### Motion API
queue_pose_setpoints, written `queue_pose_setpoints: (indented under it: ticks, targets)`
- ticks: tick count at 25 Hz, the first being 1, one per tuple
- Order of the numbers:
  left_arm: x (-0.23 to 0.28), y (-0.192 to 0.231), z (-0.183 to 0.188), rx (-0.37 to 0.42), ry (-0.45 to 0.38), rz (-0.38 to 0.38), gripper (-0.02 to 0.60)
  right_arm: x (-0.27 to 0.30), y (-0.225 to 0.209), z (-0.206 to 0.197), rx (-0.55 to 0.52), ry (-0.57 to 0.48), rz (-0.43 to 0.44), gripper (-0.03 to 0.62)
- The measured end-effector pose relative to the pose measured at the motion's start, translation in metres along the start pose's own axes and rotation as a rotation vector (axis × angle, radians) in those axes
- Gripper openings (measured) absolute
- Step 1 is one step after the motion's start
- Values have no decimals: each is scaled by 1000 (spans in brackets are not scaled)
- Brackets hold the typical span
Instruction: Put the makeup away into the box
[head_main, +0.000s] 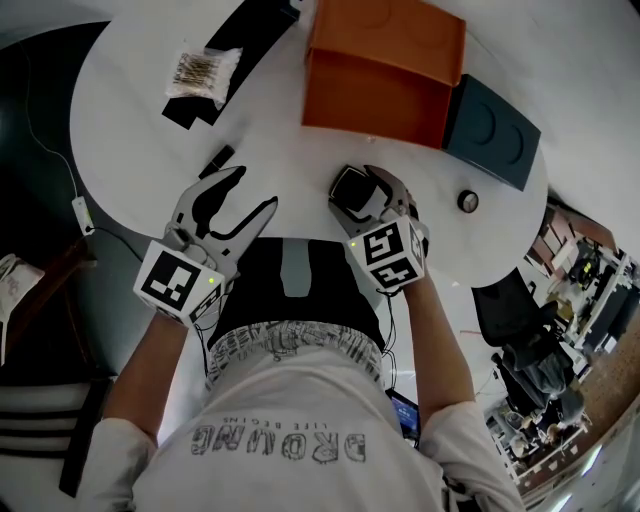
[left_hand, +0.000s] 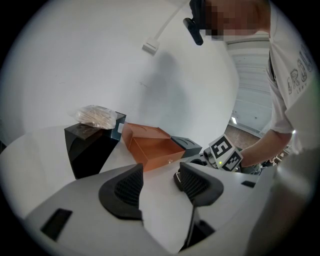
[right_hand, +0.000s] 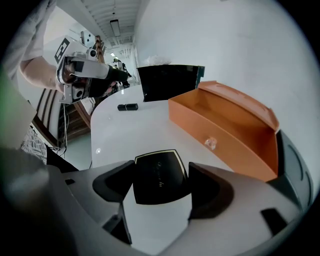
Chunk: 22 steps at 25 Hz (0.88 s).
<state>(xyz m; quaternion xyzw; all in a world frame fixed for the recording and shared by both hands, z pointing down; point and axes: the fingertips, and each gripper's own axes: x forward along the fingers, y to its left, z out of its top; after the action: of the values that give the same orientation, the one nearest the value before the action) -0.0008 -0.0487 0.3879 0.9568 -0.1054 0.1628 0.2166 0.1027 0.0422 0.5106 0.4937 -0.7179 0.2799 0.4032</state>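
Head view: from above the person, steeply down onto the white counter (head_main: 130, 110), with left gripper (head_main: 253, 190) and right gripper (head_main: 360, 185) close below. Left gripper view: low, just behind its fingers (left_hand: 122, 192), facing across the counter to the orange box (left_hand: 152, 147) — right gripper in frame at right. Right gripper view: equally low, compact (right_hand: 159, 177) right at the lens, box side-on — left gripper at upper left. All three share the box.

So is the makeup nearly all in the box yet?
Not yet. The orange box stands open and looks empty. The right gripper is shut on a black compact; the left gripper is open and empty. A small black tube lies on the table.
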Motion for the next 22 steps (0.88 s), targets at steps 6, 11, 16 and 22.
queue_pose_setpoints:
  ticks: [6, 11, 16, 22]
  targets:
    - [2, 0, 13, 16, -9, -17, 250, -15, -5, 19, 17, -46, -16, 357]
    - [2, 3, 25, 27, -26, -24, 250, -36, -14, 46, 37, -102, -36, 357]
    - [3, 8, 40, 42, -44, -24, 250, -48, -33, 74, 59, -158, -58, 357]
    - [7, 14, 53, 41, -51, -20, 250, -41, -61, 99, 50, -182, -75, 357]
